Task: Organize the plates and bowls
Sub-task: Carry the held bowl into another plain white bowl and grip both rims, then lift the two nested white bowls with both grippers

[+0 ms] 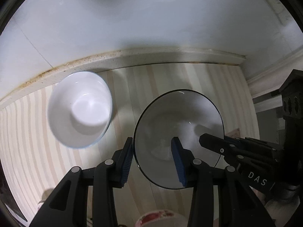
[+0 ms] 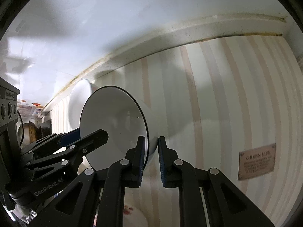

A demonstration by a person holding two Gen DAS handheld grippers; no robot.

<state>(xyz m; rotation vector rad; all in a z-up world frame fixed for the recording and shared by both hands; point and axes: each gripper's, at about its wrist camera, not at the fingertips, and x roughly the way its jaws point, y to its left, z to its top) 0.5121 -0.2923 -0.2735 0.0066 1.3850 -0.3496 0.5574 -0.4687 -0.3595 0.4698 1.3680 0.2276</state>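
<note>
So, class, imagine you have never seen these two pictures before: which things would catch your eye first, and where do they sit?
The black-rimmed bowl stands out, gripped at its rim from two sides by the left gripper and the right gripper, each with one finger inside it and one outside. Beside it, near the back ledge, sits a plain white bowl. Both are seen against the striped mat, which bears a small brown label at its right.

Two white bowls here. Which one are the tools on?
The black-rimmed bowl: both tools straddle its rim. The plain white bowl sits untouched to its left.
</note>
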